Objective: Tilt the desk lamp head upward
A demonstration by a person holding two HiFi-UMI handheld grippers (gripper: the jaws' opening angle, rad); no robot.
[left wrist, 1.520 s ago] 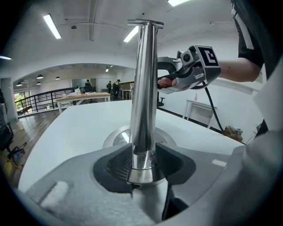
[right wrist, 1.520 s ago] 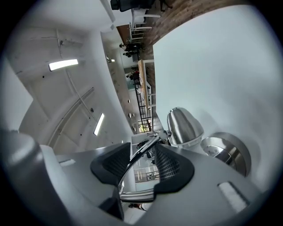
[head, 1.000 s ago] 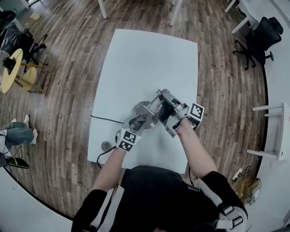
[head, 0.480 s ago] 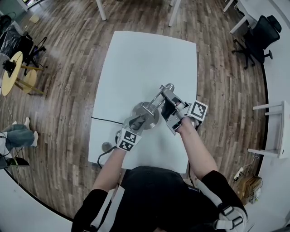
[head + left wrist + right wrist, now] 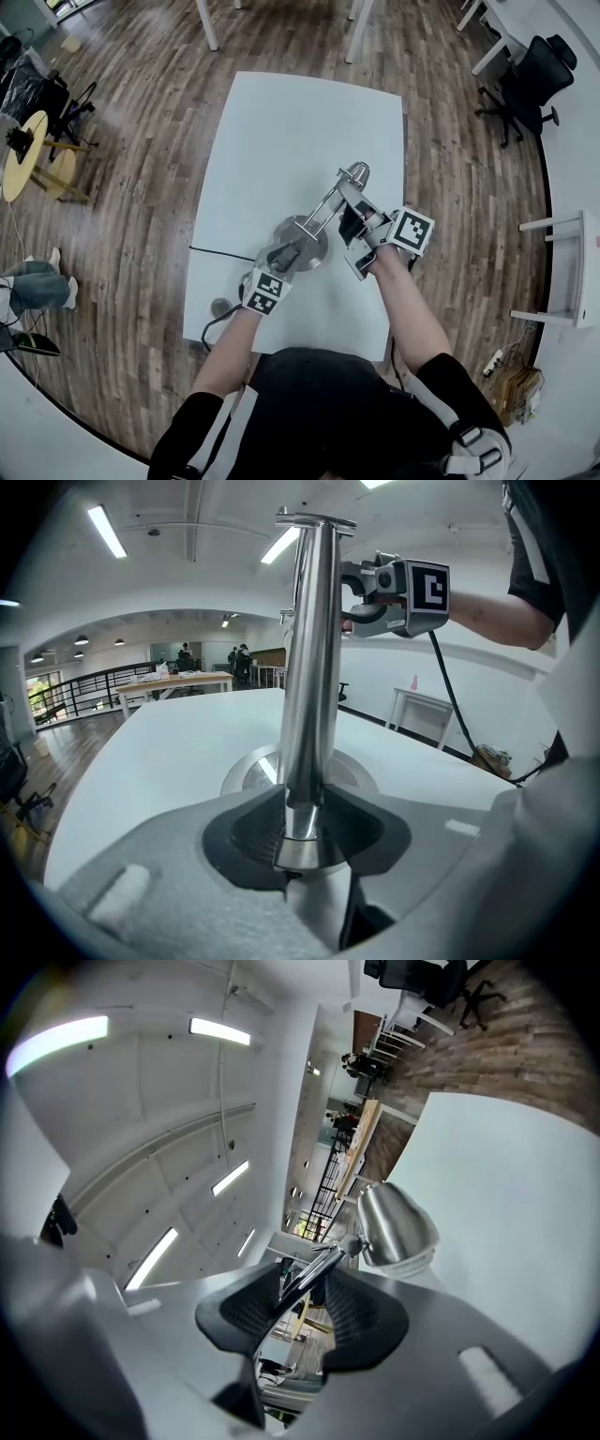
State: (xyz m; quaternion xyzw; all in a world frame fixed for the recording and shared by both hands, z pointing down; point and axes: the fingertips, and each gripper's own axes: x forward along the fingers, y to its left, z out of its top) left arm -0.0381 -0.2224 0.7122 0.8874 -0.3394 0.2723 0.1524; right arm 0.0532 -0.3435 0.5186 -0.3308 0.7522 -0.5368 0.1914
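A silver desk lamp stands on the white table (image 5: 300,122), its round base (image 5: 317,236) (image 5: 246,776) near the front. My left gripper (image 5: 289,253) (image 5: 300,834) is shut on the upright pole (image 5: 309,667) just above the base; its jaws have just been closing on it. My right gripper (image 5: 354,223) (image 5: 305,1297) (image 5: 361,597) is higher, at the lamp's thin upper arm (image 5: 314,1269), which crosses slantwise between its pads. Those jaws have just been closing, and are shut on that arm. The dome-shaped lamp head (image 5: 354,173) (image 5: 396,1224) hangs just past them.
A black cable (image 5: 220,247) runs from the base to the table's left edge, with a round grey piece (image 5: 220,304) near the front corner. On the wood floor are a black office chair (image 5: 536,73), yellow spools (image 5: 23,150) and a white stand (image 5: 564,272). A seated person's legs (image 5: 37,281) show at left.
My right gripper has risen and rolled with the lamp's upper arm, and the lamp head has swung up and away from me. The left gripper has stayed at the pole.
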